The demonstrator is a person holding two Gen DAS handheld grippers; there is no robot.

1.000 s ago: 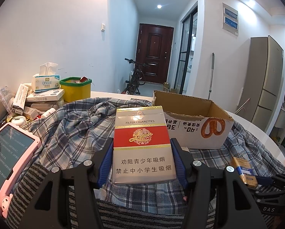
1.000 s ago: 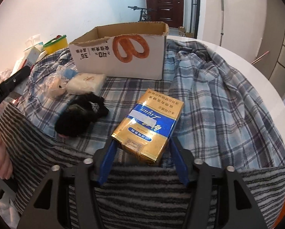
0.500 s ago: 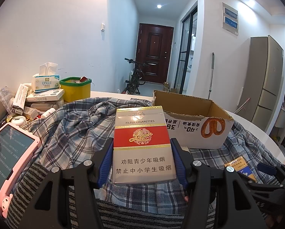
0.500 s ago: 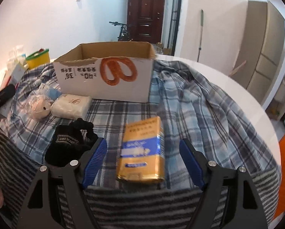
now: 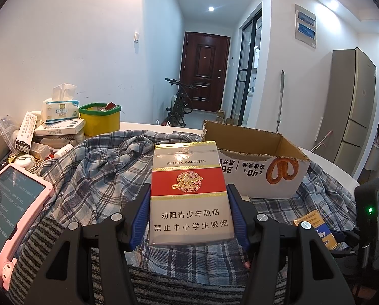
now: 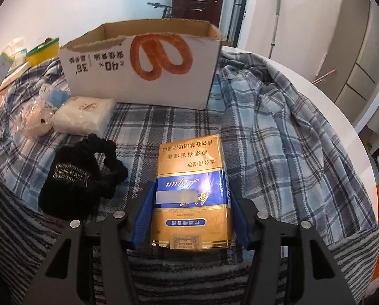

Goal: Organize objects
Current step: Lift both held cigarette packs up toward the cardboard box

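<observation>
My left gripper (image 5: 188,203) is shut on a red and white cigarette carton (image 5: 189,193), held above the plaid cloth. My right gripper (image 6: 190,198) is shut on a gold and blue cigarette carton (image 6: 192,190) that lies on the plaid cloth; this carton also shows at the right of the left wrist view (image 5: 315,225). An open cardboard box (image 6: 143,66) with a pretzel print stands behind both, also in the left wrist view (image 5: 260,170).
A black "HAND MADE" pouch (image 6: 70,180), a white packet (image 6: 84,117) and a plastic-wrapped item (image 6: 34,119) lie left of the gold carton. A pink tablet (image 5: 11,208), tissue box (image 5: 60,109), yellow bin (image 5: 100,122) and stacked boxes sit at far left.
The right gripper let go of the gold carton, which came to lie straight on the cloth, then closed on it again. The left gripper held its red carton still.
</observation>
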